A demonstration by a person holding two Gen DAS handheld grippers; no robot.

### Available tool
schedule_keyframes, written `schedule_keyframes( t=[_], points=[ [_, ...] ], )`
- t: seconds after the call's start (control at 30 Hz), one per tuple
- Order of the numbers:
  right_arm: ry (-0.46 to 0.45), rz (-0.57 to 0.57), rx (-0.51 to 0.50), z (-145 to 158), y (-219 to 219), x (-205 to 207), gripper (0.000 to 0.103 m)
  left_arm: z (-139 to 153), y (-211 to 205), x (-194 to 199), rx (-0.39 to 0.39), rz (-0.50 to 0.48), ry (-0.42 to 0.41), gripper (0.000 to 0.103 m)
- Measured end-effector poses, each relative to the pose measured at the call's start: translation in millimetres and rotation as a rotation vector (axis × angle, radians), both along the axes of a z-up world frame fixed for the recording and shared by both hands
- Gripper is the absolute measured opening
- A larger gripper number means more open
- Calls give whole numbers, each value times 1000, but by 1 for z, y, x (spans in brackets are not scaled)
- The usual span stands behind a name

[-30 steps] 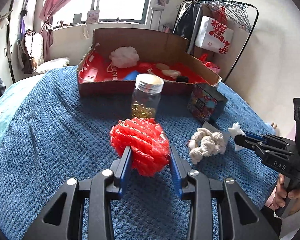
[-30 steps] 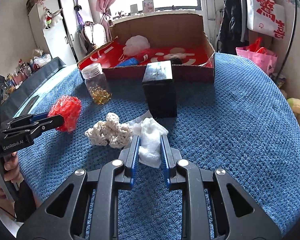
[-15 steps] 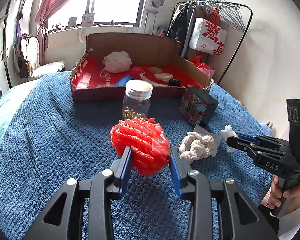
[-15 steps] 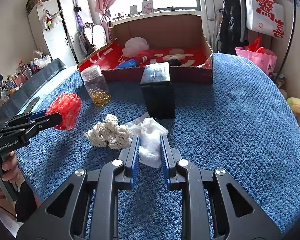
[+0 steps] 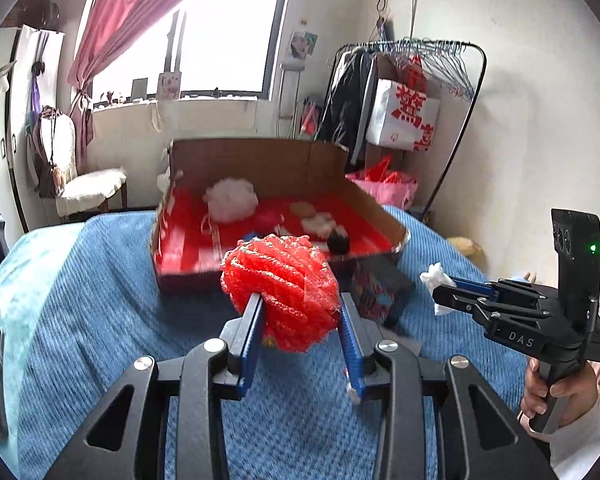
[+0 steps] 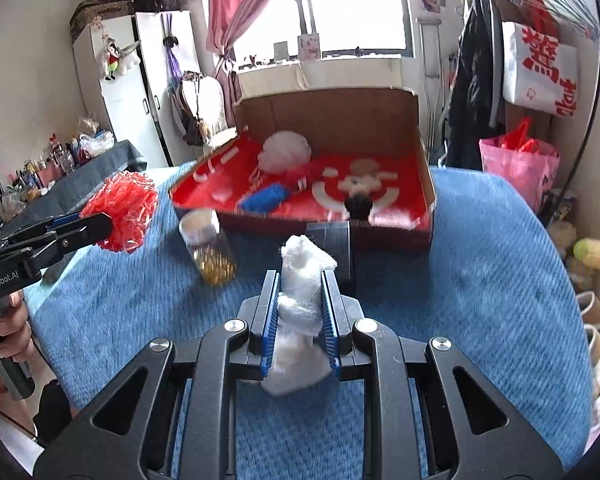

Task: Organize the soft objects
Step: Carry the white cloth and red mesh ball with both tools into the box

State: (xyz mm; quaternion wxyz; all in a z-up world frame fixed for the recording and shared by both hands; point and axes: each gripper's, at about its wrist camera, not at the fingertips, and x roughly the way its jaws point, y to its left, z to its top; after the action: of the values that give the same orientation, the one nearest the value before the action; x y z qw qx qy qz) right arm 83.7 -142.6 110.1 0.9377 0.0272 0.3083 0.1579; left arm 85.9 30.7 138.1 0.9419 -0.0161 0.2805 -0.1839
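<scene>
The puffy red mesh bath pouf point(image 5: 280, 288) is up off the bed, pinched between the blue pads of the left gripper point(image 5: 302, 326), roughly round, so no real long axis to speak of. Over on the other side, the crumpled white cloth wad point(image 6: 302, 312) is clamped in the right gripper point(image 6: 300, 320); its long axis runs along the fingers, one end poking forward toward the box, the other drooping out the back. Both loads hang clear above the blue knitted blanket point(image 6: 480, 272). By my read this is the carry step: two soft things picked, neither delivered. Ahead sits the open cardboard box with a red lining point(image 5: 384, 216), a white fluffy pouf point(image 5: 231, 199) among the things already inside. Next call: travel forward over the near wall, clearing the clear jar with gold contents point(image 6: 209, 246) and the dark rectangular box point(image 6: 334, 246) in front, then let go over bare lining.
</scene>
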Motion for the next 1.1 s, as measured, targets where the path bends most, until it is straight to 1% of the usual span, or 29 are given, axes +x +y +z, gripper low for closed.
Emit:
schedule_keyframes(
  t=[0.23,0.4,0.57,0.73,0.97,1.1],
  points=[
    [-17,19,2,13,5,36,20,15,6,32,-20,0,-14,38],
    [-11,35,-12,14,9,63,20,16,7,60,-47,-27,16,38],
    [22,64,-38,11,17,96,20,14,6,88,-46,-38,42,38],
    [63,101,-46,7,23,130,20,11,5,115,-12,-44,62,38],
    [158,162,-70,-3,35,180,20,5,14,157,48,-32,106,38],
    [229,200,-85,-11,42,204,20,-4,20,184,86,-31,155,38]
  ],
)
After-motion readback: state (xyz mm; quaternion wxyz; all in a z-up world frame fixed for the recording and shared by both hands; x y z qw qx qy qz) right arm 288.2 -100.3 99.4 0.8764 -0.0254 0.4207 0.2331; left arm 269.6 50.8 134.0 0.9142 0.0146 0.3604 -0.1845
